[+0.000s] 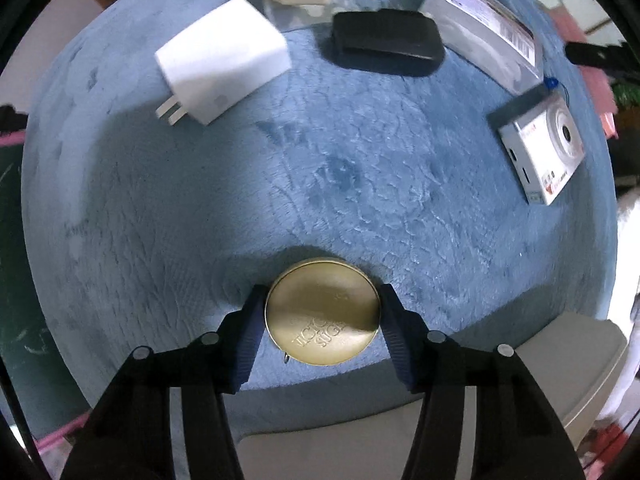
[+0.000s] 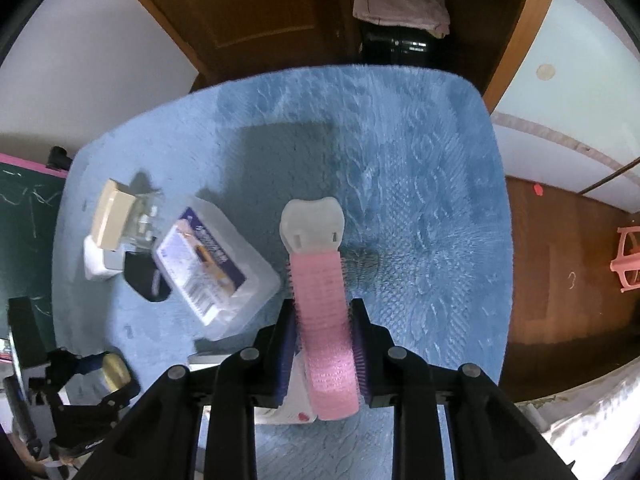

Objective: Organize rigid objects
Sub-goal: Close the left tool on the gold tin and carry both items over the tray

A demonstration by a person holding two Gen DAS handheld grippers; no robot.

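Two grips | left gripper [image 1: 322,312] clamps gold tin [image 1: 322,312] | right gripper [image 2: 324,344] clamps pink roller [image 2: 324,320] | set both level beside clear box [image 2: 216,268]

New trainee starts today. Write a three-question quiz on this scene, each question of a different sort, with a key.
1. True or false: the left gripper is shut on the round gold tin.
2. Multiple choice: what does the right gripper hold? A) the white charger B) the pink hair roller C) the silver camera
3. Fill in: in the left wrist view, the black case lies between the white charger and the clear plastic ____.

Key:
1. True; its pads touch the tin on both sides.
2. B; the pink hair roller sits between the fingers, above the blue mat.
3. box
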